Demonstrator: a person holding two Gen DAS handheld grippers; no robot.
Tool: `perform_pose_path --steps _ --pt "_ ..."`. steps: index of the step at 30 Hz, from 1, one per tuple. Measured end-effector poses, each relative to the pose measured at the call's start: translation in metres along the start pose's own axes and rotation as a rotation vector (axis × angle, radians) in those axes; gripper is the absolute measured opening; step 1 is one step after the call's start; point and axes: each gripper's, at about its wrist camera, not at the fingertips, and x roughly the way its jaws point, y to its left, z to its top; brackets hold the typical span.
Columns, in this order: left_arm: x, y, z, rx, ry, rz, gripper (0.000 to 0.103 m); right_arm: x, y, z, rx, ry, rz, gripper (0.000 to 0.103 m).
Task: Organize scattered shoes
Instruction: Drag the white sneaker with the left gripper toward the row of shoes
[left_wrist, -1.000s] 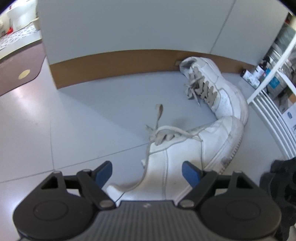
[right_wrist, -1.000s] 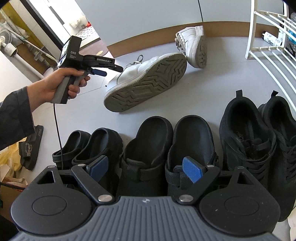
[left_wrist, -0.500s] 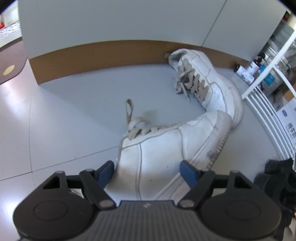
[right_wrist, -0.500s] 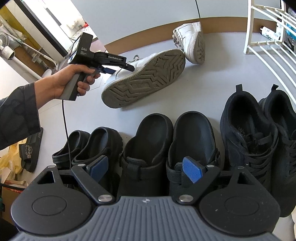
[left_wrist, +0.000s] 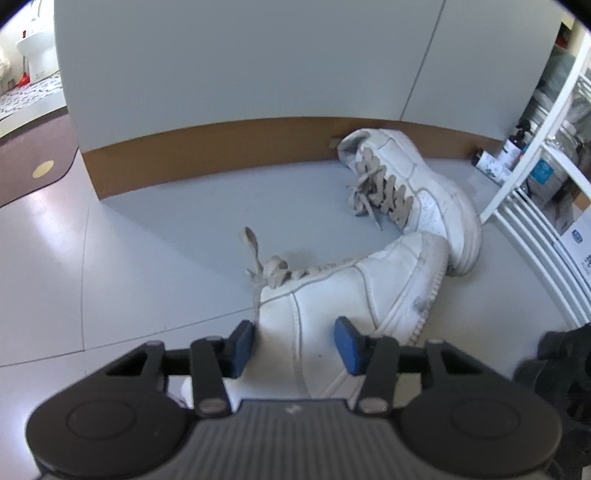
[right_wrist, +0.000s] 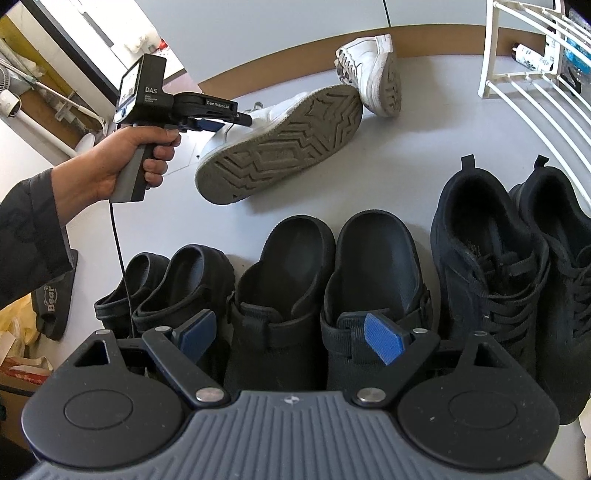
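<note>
Grey floor (right_wrist: 388, 184), brown skirting behind, white rack (right_wrist: 532, 88) to the right.
Row of black shoes (right_wrist: 373, 280) sits under right gripper (right_wrist: 293, 338), fingers wide apart, holding nothing. White sneaker (left_wrist: 343, 295) lies on its side, sole toward that row, toe against second white sneaker (left_wrist: 410, 192). Left gripper (left_wrist: 295, 345) pads straddle its heel collar, closed on it.

Legible text, right wrist view. "DAS" is printed in white on the black housing of the handheld left gripper (right_wrist: 221, 120), above smaller lines too fine to read. "GenRobot.AI" runs along that gripper's arm. "Bear" appears in white on the strap of a dark slide sandal (right_wrist: 51, 299) at the left edge. Bottle and box labels in the left wrist view are illegible.
</note>
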Motion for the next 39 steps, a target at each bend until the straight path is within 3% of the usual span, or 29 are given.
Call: perform_pose_path --steps 6,14,24,29,32,39 --pt "-0.011 -0.008 0.005 0.017 -0.008 -0.061 0.029 0.003 0.002 0.001 -0.01 0.008 0.003 0.091" --pt "-0.016 -0.024 -0.005 0.048 0.028 -0.125 0.027 0.004 0.001 0.0 -0.012 0.014 0.002 0.091" --pt "-0.015 -0.027 -0.017 0.039 0.046 -0.143 0.026 0.004 -0.005 0.002 0.008 0.007 -0.011 0.091" --pt "-0.021 -0.031 -0.027 0.062 0.072 -0.187 0.018 0.005 -0.006 0.001 0.011 0.008 -0.01 0.091" --pt "-0.025 -0.036 -0.031 0.119 0.061 -0.162 0.018 0.006 -0.006 0.001 0.01 0.011 -0.012 0.091" --pt "-0.03 -0.021 -0.036 0.1 0.079 -0.12 0.018 0.006 -0.007 0.0 0.011 0.012 -0.014 0.091"
